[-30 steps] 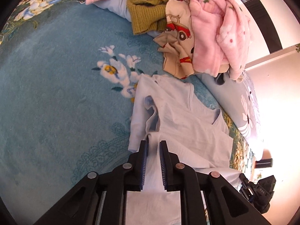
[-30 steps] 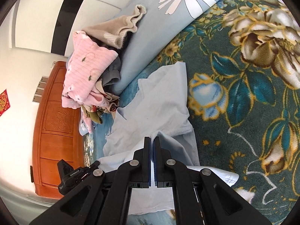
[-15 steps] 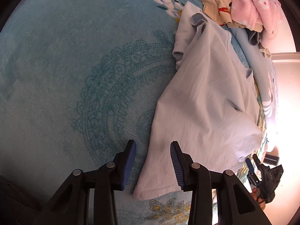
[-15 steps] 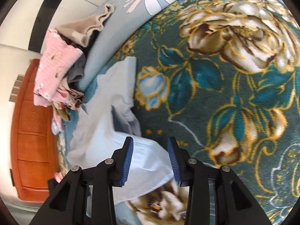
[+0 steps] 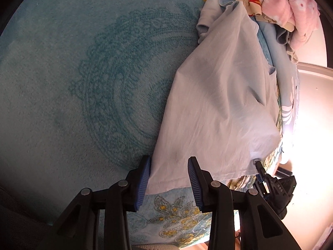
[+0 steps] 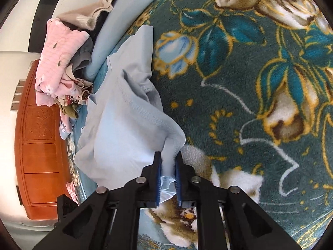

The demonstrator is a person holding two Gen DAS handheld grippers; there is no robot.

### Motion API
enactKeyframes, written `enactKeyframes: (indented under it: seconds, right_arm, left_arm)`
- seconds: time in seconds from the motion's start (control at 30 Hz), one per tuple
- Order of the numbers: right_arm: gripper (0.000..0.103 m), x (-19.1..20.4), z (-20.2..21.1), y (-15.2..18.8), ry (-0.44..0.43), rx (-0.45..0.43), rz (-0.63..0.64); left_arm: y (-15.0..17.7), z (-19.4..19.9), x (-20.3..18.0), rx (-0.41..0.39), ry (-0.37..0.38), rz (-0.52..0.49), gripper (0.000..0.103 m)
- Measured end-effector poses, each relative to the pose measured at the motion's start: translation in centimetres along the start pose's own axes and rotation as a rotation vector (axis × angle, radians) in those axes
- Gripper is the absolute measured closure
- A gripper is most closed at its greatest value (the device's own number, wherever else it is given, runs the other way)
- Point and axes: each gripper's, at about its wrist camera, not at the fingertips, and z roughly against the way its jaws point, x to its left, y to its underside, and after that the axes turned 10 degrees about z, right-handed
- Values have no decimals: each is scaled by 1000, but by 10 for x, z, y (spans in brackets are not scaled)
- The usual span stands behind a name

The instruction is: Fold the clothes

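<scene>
Pale blue shirt (image 5: 218, 104) lies spread on the fleece bedspread (image 5: 72, 83), hem end toward me at the near edge of the bed, sleeve end running away toward the clothes pile (image 5: 287, 6) at the far side. My left gripper (image 5: 168, 179) sits low over the hem's left corner: jaws closing, hem edge between the blue ribbed pads, but there's visible gap on both sides, so no grip there. Left pad is just beside the shirt's side edge; right pad stands over the hem. My right gripper (image 6: 168, 166) is at the opposite hem corner, jaws closing and nearly together, with a bunched fold of the shirt (image 6: 124, 129) pinched between the pads, fabric poking out both in front of and behind the fingertips. From that view the cloth rises in a ridge from the grip and trails off toward the pile of pink and beige garments (image 6: 60, 62) against the pillow (image 6: 116, 33). Bedspread on the right side is dark teal with big cream-and-gold flowers (image 6: 260, 4). Orange wooden cabinet (image 6: 39, 135) stands past the far-left edge of the bed. Right gripper also shows in the left view at the lower right, at the shirt's other corner; can't read its jaws from there.
</scene>
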Motion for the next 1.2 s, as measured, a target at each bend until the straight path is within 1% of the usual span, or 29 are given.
enactKeyframes:
  seconds: [0.03,0.07,0.1,0.17,0.2,0.27,0.33,0.43,0.5,0.57,0.6,0.67,0.73,0.8,0.9,0.97,1.03,1.1,1.17,1.2]
  right_arm:
    - [95,3,2,3,-1,-2,6]
    - [96,6,5,6,-1,-3,12]
    - [96,9,7,9,-2,-5,18]
    - [97,16,20,12,-30,-30,26]
    - [97,20,27,13,-49,-41,29]
    - [97,30,43,15,-103,-65,29]
    - [98,47,62,19,-181,-92,56]
    - [98,75,93,25,-299,-135,113]
    - [98,90,109,30,-354,-160,130]
    - [98,97,122,38,-393,-174,122]
    - [98,98,128,43,-398,-174,113]
    - [98,98,138,52,-410,-175,104]
    - [98,94,150,59,-412,-180,100]
    - [98,90,156,64,-423,-178,103]
    - [98,84,151,56,-403,-181,101]
    - [98,81,141,39,-389,-182,93]
    - [98,81,130,17,-382,-180,87]
    - [98,87,117,-10,-380,-182,100]
    - [98,92,99,-37,-368,-166,109]
    - [98,95,89,-51,-360,-155,111]
  left_arm:
    - [1,-1,0,-1,-15,-4,75]
    - [2,-1,1,-1,-27,-5,90]
    - [3,-2,2,5,-25,-2,95]
    - [5,-1,5,9,3,10,96]
    - [7,5,5,-7,25,8,99]
    - [12,24,4,-43,99,-9,99]
    - [23,50,2,-63,181,-44,99]
    - [48,103,3,-127,307,-142,99]
    - [69,138,10,-165,366,-197,99]
    - [78,163,14,-184,395,-217,99]
    - [83,168,15,-189,390,-220,99]
    - [87,171,16,-172,365,-218,99]
    - [88,161,13,-127,334,-202,99]
    - [89,156,17,-103,310,-191,99]
    - [72,148,16,-102,299,-141,99]
    - [57,148,8,-103,320,-110,99]
    - [33,143,-10,-118,317,-93,99]
    - [7,136,-28,-155,289,-80,99]
    - [-23,124,-46,-183,246,-64,99]
    - [-38,115,-51,-192,228,-39,99]
